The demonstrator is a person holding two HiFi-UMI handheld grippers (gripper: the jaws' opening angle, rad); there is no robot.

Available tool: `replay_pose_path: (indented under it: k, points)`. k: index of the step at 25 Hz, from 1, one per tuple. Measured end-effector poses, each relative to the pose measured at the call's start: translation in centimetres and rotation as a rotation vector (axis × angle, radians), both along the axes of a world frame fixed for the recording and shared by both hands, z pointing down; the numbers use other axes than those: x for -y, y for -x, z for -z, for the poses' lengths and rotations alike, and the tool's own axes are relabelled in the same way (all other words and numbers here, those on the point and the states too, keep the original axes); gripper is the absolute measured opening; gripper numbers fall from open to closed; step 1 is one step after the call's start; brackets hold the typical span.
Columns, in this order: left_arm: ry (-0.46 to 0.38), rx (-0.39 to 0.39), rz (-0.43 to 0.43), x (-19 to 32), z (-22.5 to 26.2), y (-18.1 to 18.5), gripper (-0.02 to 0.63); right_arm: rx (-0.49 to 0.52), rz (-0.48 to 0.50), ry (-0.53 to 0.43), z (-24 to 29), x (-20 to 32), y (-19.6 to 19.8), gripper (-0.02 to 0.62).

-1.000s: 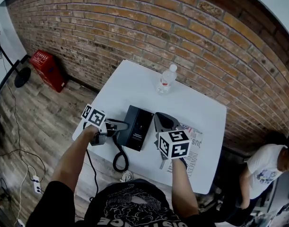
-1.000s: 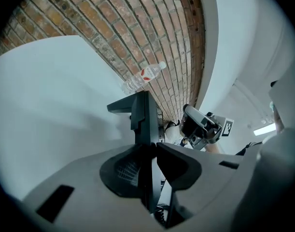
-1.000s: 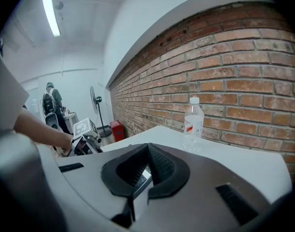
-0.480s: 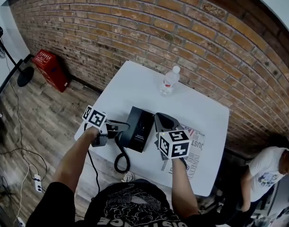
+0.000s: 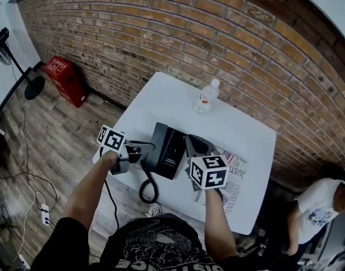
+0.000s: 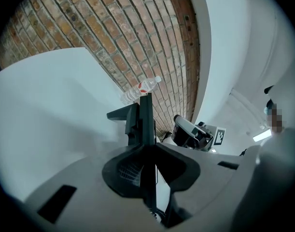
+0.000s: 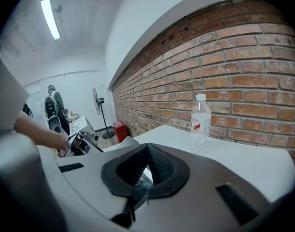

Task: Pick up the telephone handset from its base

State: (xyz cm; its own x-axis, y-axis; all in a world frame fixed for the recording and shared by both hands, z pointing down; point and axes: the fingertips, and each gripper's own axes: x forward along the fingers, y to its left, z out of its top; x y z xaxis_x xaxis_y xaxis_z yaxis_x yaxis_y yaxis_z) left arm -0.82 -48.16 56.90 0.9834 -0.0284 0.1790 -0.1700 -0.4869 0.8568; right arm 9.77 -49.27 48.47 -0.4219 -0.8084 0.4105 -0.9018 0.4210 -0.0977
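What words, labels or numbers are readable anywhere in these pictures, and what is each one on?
"JUST": on the newspaper lying on the table; its other print is too small to read.
Water bottle label: red and white, too blurred to read.
Red crate: white print, too small to read.
Telephone: small pale label, unreadable.
Black shirt: white lettering, cut off and not legible.

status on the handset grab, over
Left gripper shut on handset. Right gripper shut, beside base. Handset not lifted yet. Coiled cord loops at table edge; bottle well clear.
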Motion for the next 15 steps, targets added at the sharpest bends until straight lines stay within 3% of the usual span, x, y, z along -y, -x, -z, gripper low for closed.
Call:
replay_pose_path:
  k: [8, 15]
  points:
    - [-0.044, -0.034, 0.077, -0.6, 2.9, 2.1, 0.074, 0.007, 0.051, 0.0, 0.7, -0.6, 2.5, 0.0]
    - [-0.094, -0.052, 0.199, -2.1, 5.1, 6.3, 0.073, 0.019, 0.116, -0.019, 1.5, -1.6, 6.2, 0.0]
